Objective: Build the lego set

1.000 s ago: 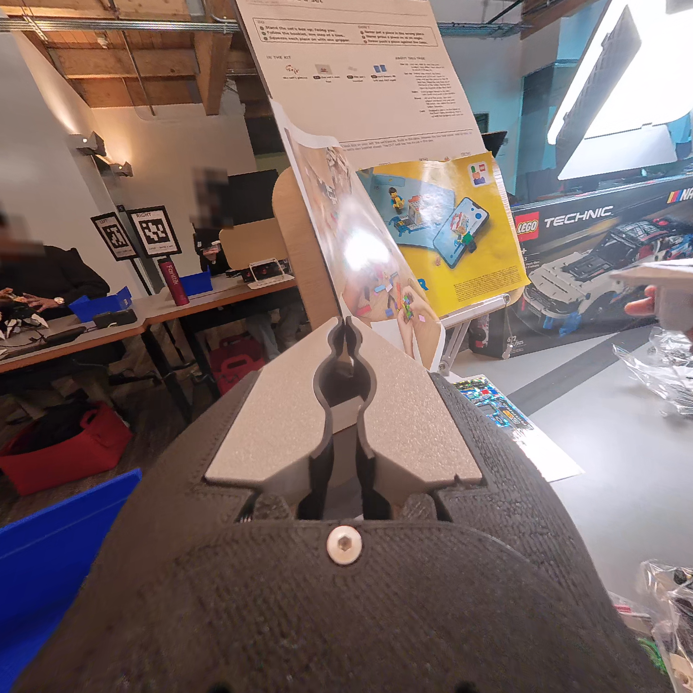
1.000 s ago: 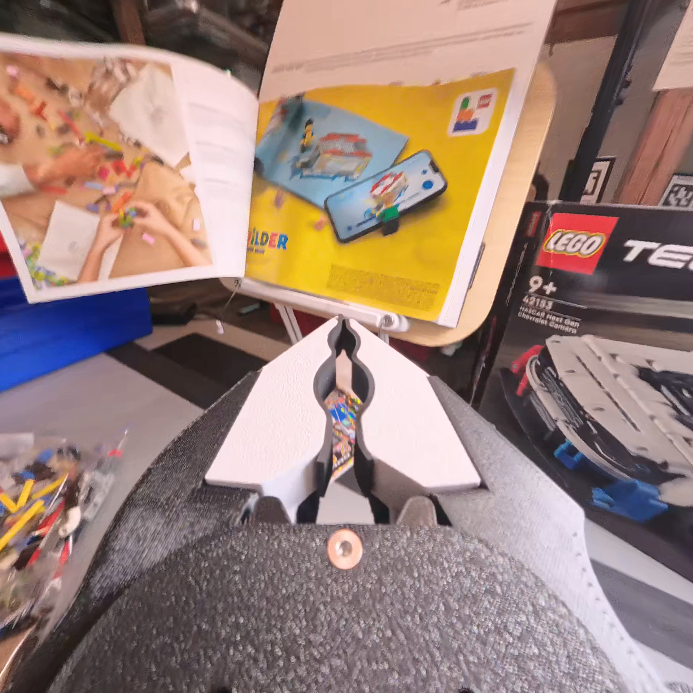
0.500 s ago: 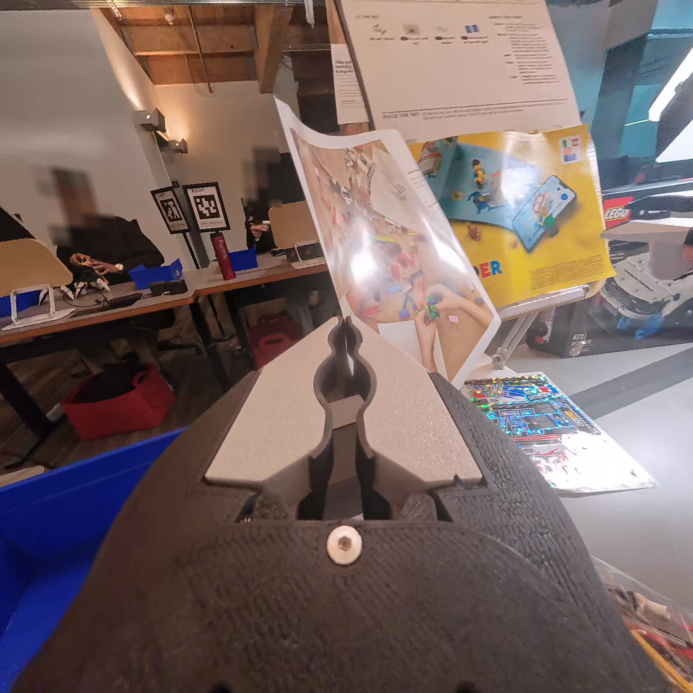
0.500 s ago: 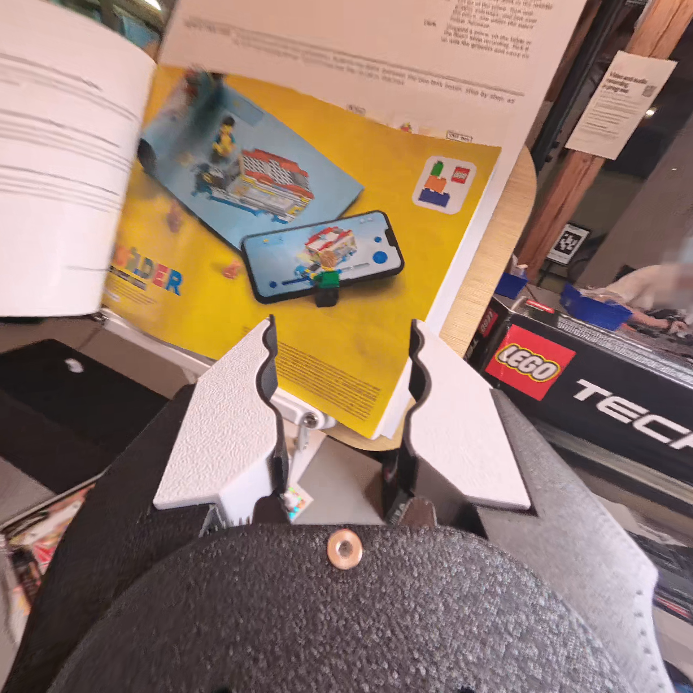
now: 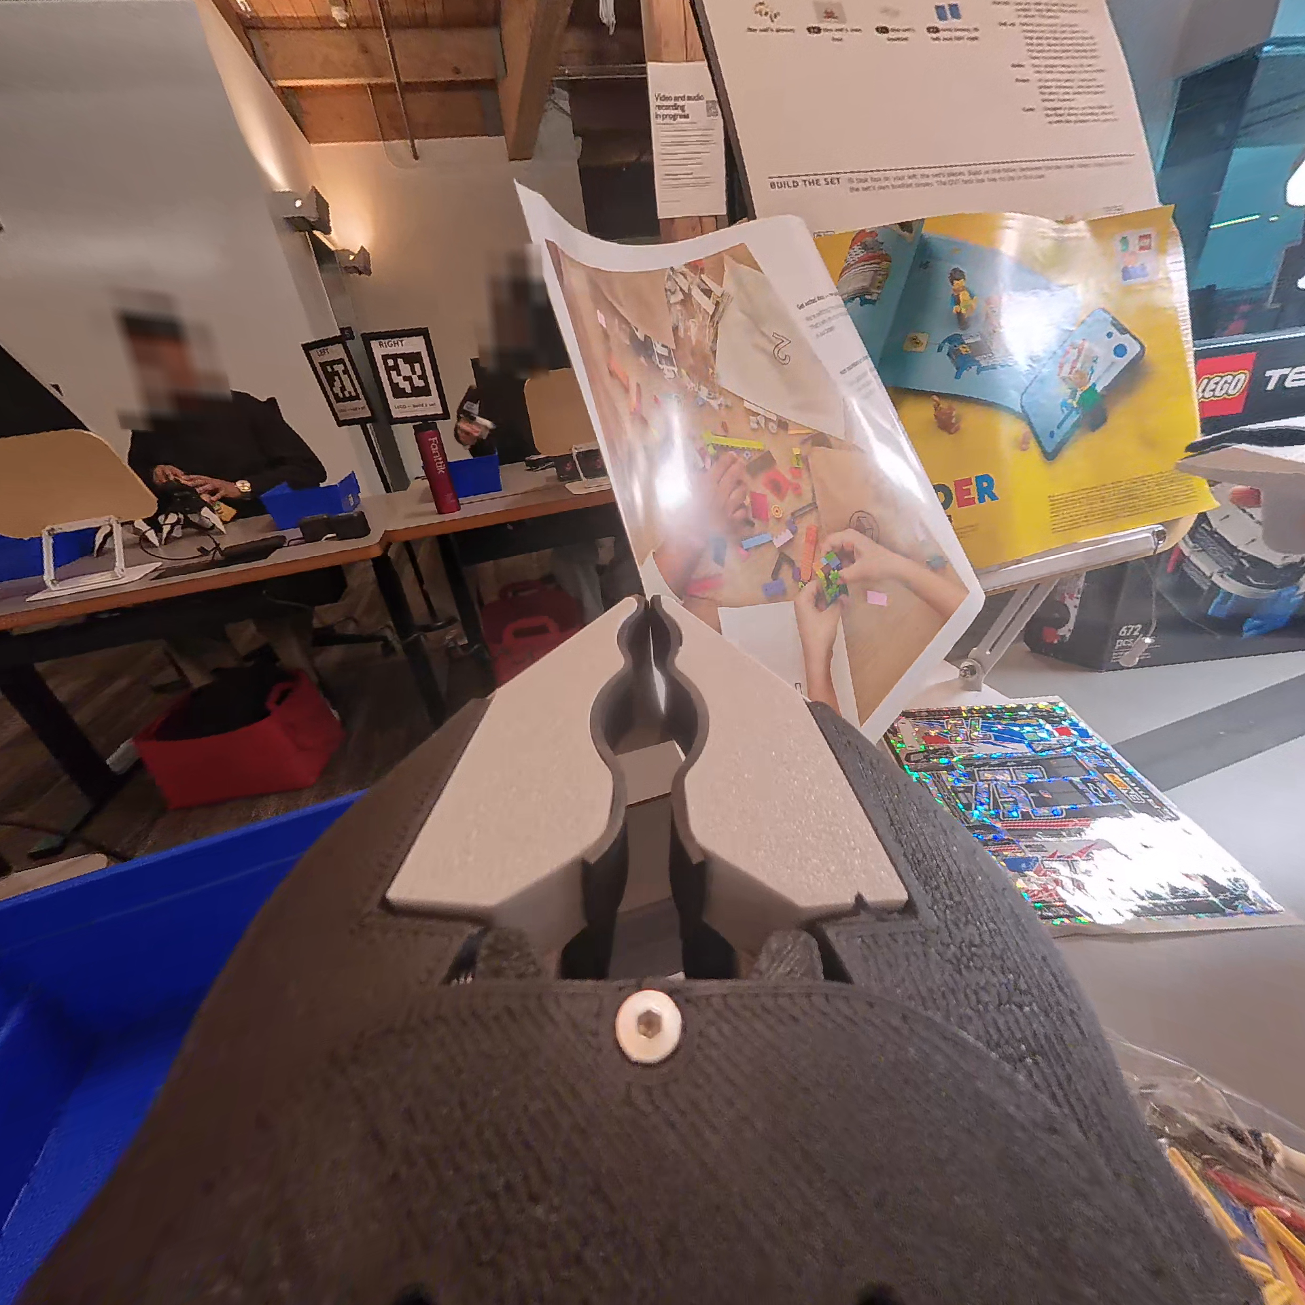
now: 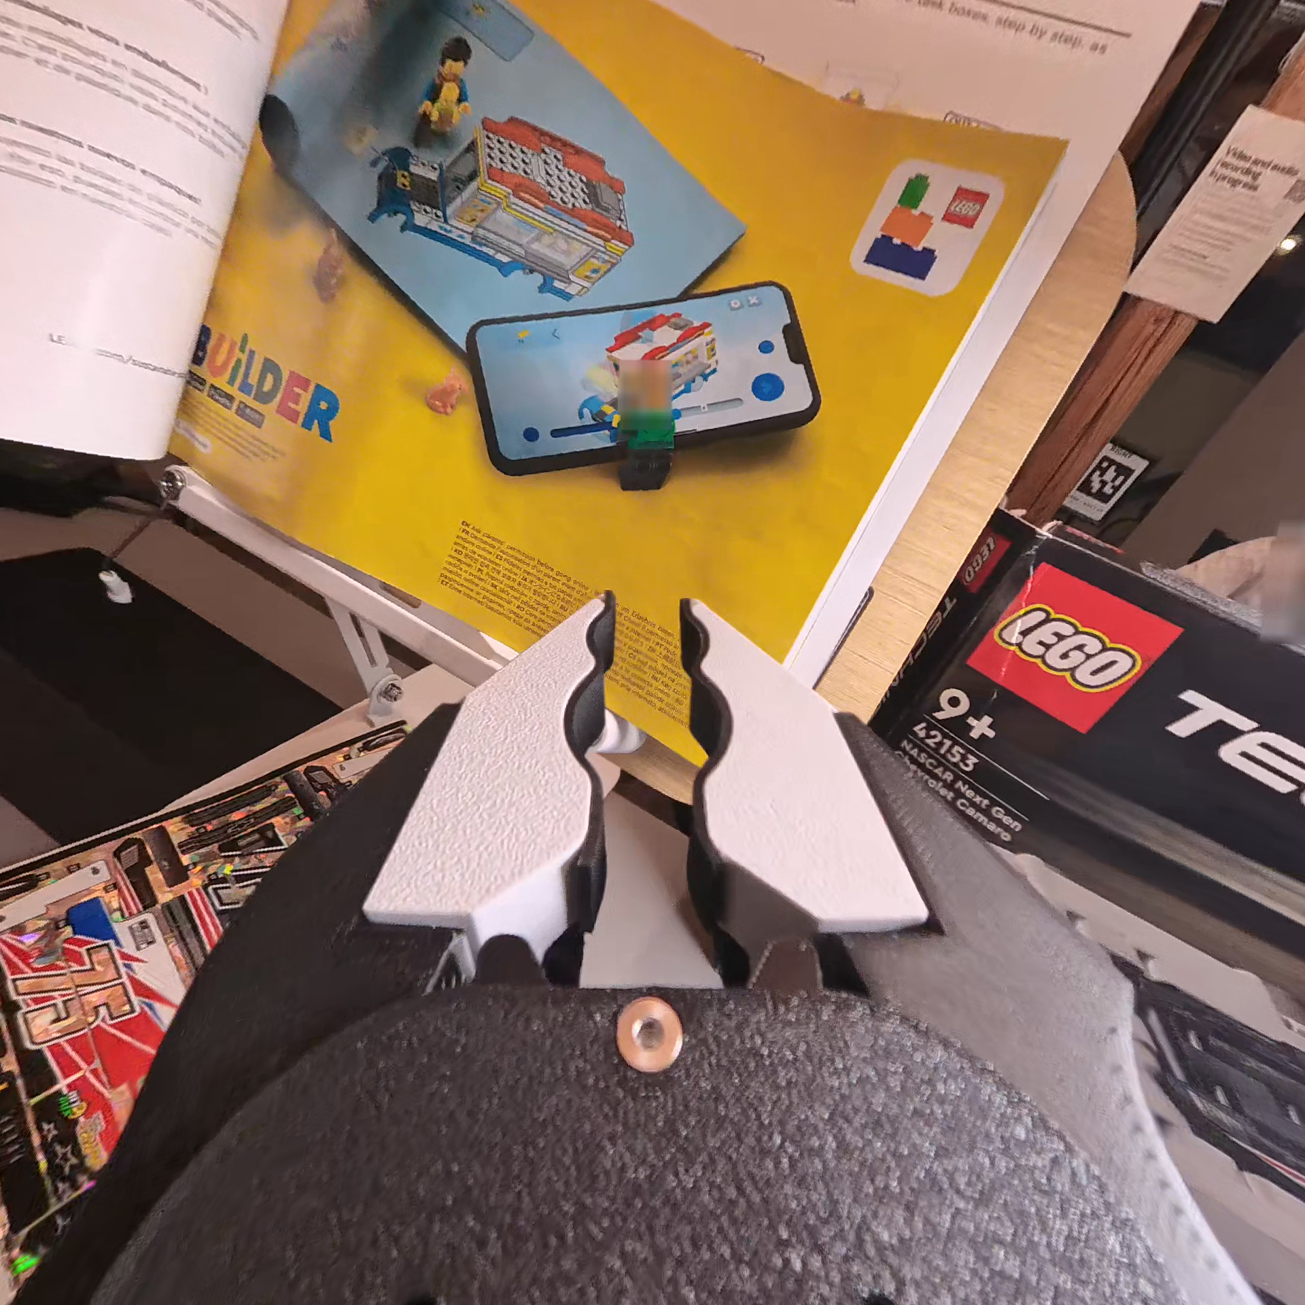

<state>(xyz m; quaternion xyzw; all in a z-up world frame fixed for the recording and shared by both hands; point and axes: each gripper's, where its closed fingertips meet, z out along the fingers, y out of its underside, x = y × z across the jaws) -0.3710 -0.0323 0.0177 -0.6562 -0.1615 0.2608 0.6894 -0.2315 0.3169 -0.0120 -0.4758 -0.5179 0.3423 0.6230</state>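
The instruction booklet stands open on a wooden easel (image 6: 1024, 438). My left gripper (image 5: 650, 606) is shut on the lower edge of a glossy photo page (image 5: 741, 438) and holds it lifted and curled to the left. That page's white back also shows in the right wrist view (image 6: 106, 212). My right gripper (image 6: 646, 604) is open with a narrow gap. Its tips sit at the bottom right corner of the yellow page (image 6: 635, 508), one each side of the edge. The right gripper also shows at the right edge of the left wrist view (image 5: 1243, 466).
A shiny sticker sheet (image 5: 1045, 812) lies on the grey table below the easel. A black Lego car box (image 6: 1130, 706) stands to the right. A blue bin (image 5: 106, 988) is at my left. A clear bag of pieces (image 5: 1236, 1200) lies near right. People sit at desks behind. The gap from one gripper's tips to the other's is roughly 40 cm. It is some 11 cm from my right tips to the wooden easel (image 6: 1024, 438).
My right gripper went from shut to wide open, moved in to the yellow page's lower corner and narrowed. My left gripper stayed shut on the photo page, and its view swung left.
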